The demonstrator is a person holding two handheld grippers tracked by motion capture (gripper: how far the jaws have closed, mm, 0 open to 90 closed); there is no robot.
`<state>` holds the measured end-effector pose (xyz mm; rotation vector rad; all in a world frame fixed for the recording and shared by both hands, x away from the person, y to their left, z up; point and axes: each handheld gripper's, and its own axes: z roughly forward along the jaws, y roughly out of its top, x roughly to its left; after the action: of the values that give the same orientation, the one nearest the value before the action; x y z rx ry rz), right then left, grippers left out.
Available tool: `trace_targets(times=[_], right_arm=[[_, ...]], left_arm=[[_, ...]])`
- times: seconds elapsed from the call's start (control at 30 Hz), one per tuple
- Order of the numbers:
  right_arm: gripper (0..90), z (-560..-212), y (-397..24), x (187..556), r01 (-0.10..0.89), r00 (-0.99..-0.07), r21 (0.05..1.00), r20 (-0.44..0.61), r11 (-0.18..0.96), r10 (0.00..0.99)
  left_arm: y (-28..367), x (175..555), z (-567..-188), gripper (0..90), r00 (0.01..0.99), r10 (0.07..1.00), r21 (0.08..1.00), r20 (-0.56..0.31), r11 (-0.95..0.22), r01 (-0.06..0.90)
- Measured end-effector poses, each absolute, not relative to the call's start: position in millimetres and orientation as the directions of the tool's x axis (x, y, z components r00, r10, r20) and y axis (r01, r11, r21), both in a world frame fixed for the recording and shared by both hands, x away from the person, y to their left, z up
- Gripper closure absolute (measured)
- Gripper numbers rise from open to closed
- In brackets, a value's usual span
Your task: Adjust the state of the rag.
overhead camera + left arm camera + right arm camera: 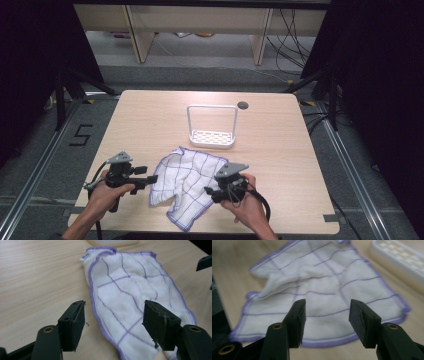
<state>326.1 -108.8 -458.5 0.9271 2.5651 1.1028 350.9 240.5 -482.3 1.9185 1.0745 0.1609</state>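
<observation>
At the table's near edge, the left gripper (150,179) and the right gripper (209,191) flank a crumpled white dishcloth (185,185) with purple checks; both sets of jaws stand apart, gripping nothing, the cloth lying loose on the wooden table (280,160). Beyond it stands a white rack (212,136) with an upright frame; farther off, a dark round hole (243,105) in the tabletop.

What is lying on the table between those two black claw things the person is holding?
A rumpled white cloth with purple grid lines lies between the left gripper and the right gripper, as the high view shows. Neither gripper holds it.
</observation>
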Motion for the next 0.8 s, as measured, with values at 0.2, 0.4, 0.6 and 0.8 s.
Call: trace_targets(times=[0.2,0.4,0.6,0.8], right_arm=[[47.4,-469,-91,296,0.454,-0.829,0.701,0.105,0.550,0.549],[46.2,-481,-79,285,0.450,-0.850,0.684,0.132,0.574,0.510],[46.3,-494,-58,275,0.418,-0.875,0.667,0.111,0.617,0.472],[52.3,-505,-43,270,0.399,-0.883,0.627,0.066,0.669,0.465]], left_arm=[[243,326,-491,33.6,0.590,0.748,0.738,-0.305,-0.206,0.642],[230,310,-501,36.9,0.611,0.738,0.724,-0.287,-0.251,0.643],[223,313,-511,51.0,0.634,0.740,0.709,-0.224,-0.323,0.627],[220,315,-511,79.0,0.681,0.721,0.724,-0.126,-0.403,0.560]])
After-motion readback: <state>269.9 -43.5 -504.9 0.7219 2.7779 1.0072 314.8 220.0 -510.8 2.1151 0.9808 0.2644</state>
